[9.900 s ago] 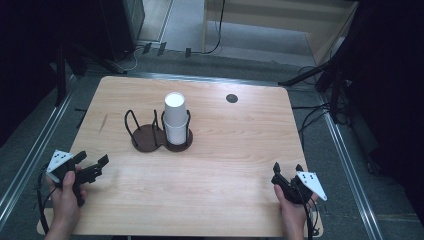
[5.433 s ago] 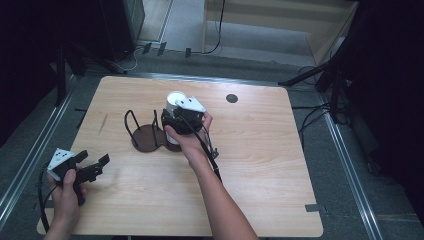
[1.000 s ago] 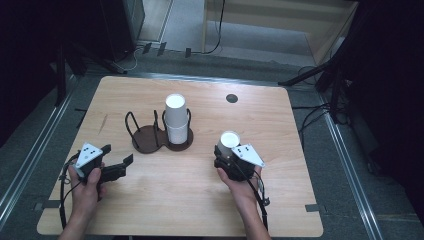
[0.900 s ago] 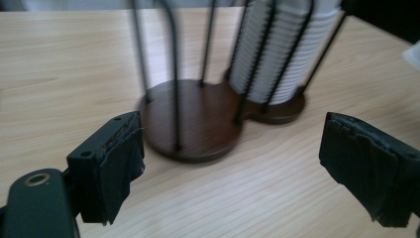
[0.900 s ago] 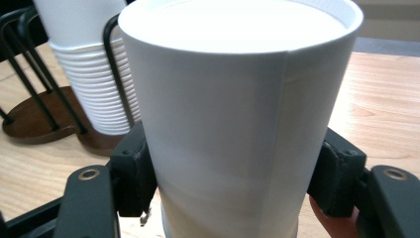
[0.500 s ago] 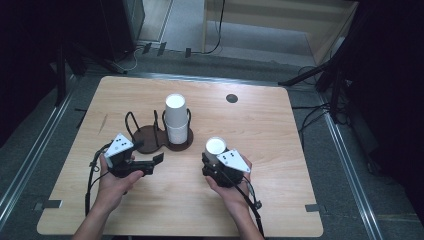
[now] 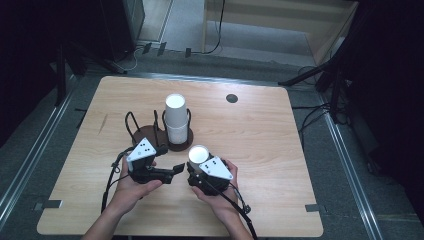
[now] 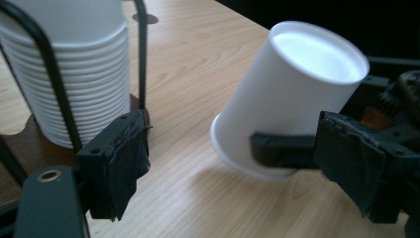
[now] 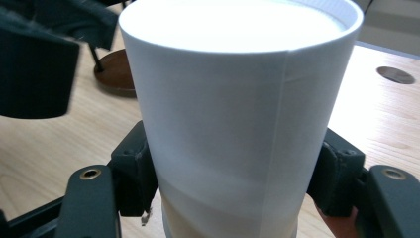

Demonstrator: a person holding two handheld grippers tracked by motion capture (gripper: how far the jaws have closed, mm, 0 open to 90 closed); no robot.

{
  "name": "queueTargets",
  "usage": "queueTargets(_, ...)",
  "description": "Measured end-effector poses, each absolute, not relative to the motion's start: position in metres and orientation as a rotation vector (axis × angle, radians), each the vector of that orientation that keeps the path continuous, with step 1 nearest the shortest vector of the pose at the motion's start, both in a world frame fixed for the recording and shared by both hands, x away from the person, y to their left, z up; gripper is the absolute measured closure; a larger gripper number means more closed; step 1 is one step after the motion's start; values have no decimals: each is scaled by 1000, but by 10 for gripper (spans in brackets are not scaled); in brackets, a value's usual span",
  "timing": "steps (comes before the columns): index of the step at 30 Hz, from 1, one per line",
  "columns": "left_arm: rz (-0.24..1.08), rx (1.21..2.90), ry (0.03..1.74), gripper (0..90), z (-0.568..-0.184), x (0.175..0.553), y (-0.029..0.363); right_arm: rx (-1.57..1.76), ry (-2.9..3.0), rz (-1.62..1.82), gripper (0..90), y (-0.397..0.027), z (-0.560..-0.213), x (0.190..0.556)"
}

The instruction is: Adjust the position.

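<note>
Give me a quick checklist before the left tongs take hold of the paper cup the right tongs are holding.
1. Right tongs clamped on the paper cup: ok, pads press both sides.
2. Cup lifted off the table: ok, it hangs tilted, upside down, in the left gripper view.
3. Left tongs around the cup: not ok, it lies beyond the pads, which have just been closing.
4. Left tongs clear of the cup stack and its rack: cannot tell, one pad sits close to a rack wire.
5. One cup or several nested: cannot tell.
</note>
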State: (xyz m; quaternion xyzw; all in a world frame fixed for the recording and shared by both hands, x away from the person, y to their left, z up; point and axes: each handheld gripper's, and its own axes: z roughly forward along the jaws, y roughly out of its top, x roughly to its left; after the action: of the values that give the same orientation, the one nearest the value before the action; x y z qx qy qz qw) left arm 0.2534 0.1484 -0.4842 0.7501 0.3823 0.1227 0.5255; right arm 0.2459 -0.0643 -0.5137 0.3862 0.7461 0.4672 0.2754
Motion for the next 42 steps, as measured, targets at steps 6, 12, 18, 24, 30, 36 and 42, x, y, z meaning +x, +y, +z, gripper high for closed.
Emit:
queueTargets(6,277,1807,874,157,-483,249,145,1018,2051,1267,319,-52,-519,242)
queueTargets(12,258,1821,805,196,-479,244,141,1003,2081,1268,319,-47,-522,241)
queueTargets(18,249,1843,782,215,-479,243,136,967,2106,1287,318,-43,-523,237)
queueTargets(24,287,1866,782,247,-480,242,131,957,2116,1295,316,-43,-523,236)
queueTargets(30,306,1863,790,313,-480,242,132,934,2120,1303,314,-42,-522,235)
queueTargets(36,318,1878,781,323,-480,241,132,923,2124,1291,311,-41,-523,234)
queueTargets(42,321,1871,783,349,-480,241,133,914,2122,1281,300,-41,-523,234)
